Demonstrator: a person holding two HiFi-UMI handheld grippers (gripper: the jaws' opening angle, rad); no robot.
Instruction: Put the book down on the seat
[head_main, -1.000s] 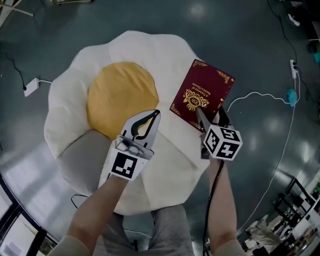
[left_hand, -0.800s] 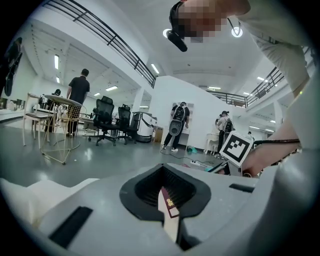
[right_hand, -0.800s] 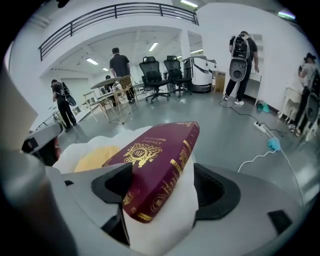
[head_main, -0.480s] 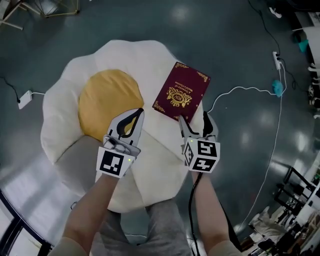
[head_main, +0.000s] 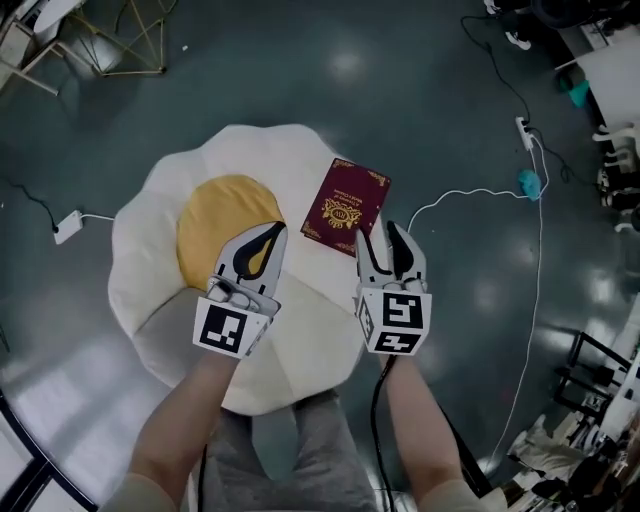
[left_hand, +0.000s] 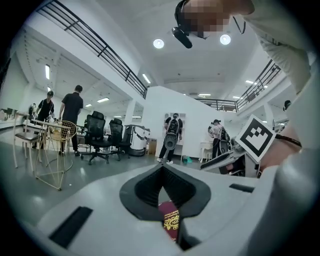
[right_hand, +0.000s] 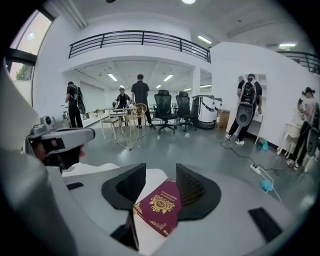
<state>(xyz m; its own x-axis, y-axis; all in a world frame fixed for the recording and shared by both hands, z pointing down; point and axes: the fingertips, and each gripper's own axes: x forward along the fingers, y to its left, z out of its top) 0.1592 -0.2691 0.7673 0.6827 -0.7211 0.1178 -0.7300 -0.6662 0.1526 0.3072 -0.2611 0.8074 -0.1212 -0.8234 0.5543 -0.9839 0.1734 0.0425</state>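
When looking down from the head view, find the book (head_main: 345, 208) lying flat and face up on the seat (head_main: 300, 330), on the white padding toward the seat's right edge, just beside the yellow centre cushion (head_main: 215, 228) and free of both claws. Note the dark red cover with gold corner ornaments, a gold crest in the middle and gold lettering around it, too small to read. Place the right claw (head_main: 378, 236) above the seat's right side, on the near side of the book and pointing toward it. Read its jaws as parted and as having just been closing in from a wider stance, with nothing pinched between the pads, only the book on the seat showing through the gap in the right gripper view. Place the left claw (head_main: 274, 230) above the seat's middle, over the near edge of the yellow centre cushion. Read its jaws as closed tip to tip on nothing, with a sliver of the red cover visible below the tips in the left gripper view. Note a black-and-white square marker on each claw's cube. Around the seat, on the dark grey floor (head_main: 400, 80): a white cable (head_main: 470, 192) curling off to the seat's right toward a power strip (head_main: 521, 129) and a turquoise object (head_main: 529, 184), and a small white adapter (head_main: 67, 227) to the seat's left. Beyond the seat, in the gripper views, see black office chairs (right_hand: 164, 109) and several people (right_hand: 140, 97) standing.
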